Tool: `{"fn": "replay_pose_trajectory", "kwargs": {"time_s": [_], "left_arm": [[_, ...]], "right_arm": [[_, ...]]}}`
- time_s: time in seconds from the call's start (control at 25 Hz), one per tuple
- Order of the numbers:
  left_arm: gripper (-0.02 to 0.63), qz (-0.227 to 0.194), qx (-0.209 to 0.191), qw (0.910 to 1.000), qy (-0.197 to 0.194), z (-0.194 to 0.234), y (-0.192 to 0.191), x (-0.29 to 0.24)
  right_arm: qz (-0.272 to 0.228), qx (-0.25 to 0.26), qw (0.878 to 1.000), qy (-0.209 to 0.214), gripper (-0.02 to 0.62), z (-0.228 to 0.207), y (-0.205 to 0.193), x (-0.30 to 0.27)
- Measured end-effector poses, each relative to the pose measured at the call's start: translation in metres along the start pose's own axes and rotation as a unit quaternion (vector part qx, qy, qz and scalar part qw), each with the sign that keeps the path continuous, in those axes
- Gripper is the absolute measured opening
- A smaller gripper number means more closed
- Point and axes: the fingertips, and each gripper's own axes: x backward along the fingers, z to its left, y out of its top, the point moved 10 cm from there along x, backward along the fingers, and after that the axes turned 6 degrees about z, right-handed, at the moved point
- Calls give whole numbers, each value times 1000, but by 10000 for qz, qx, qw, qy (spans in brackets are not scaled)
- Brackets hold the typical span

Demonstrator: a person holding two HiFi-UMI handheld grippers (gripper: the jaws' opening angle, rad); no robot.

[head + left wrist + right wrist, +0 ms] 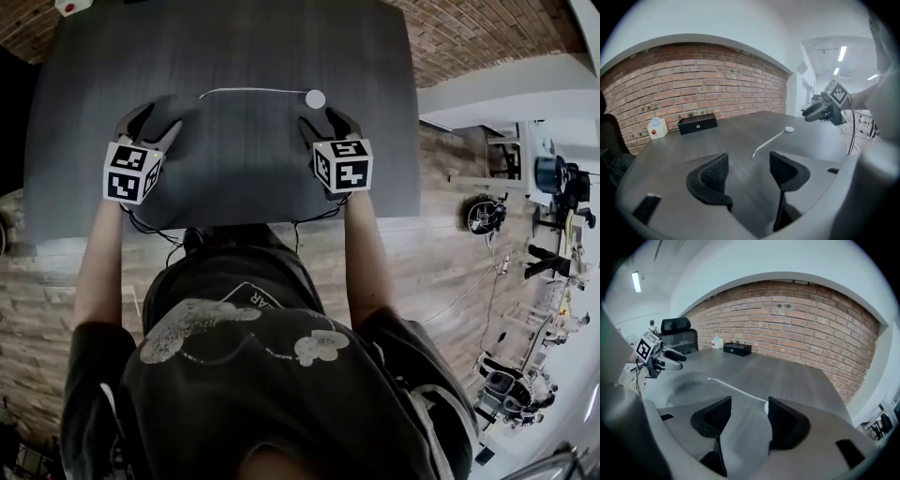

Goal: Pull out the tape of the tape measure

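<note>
A small round white tape measure (315, 98) lies on the dark grey table (234, 178), its thin white tape (248, 91) drawn out to the left and lying flat. My left gripper (153, 124) stands open just short of the tape's free end (753, 154), with nothing between its fingers. My right gripper (327, 123) is open too, close behind the case. In the right gripper view the case (766, 408) peeks out beside the right finger (785, 420), untouched, and the tape (733, 388) runs away toward the left gripper (670, 355).
A black box (697, 124) and a white device with a red button (656, 129) stand at the table's far edge by the brick wall (717, 79). An office chair (677, 326) is beyond the table's left end. The person's body is at the near edge.
</note>
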Motion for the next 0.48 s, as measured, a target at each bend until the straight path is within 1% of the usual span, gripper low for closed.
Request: {"fn": "replay_pose_trajectory", "kwargs": {"time_s": [0.16,0.32,0.4,0.48], "left_arm": [[281,-337,56,9993,-116,0,-11,35],[281,-661,66,9974,-283,4,-17,64],[277,-821,99,9959,-367,4,-20,78],[244,-965,154,9943,-434,2,-22,91]], "right_arm": [[-270,-226,9991,-225,261,39,-3,26],[-492,-447,9972,-349,259,77,-6,45],[-598,-522,9958,-459,229,95,-6,54],[-678,-615,9943,-555,208,109,-7,63]]}}
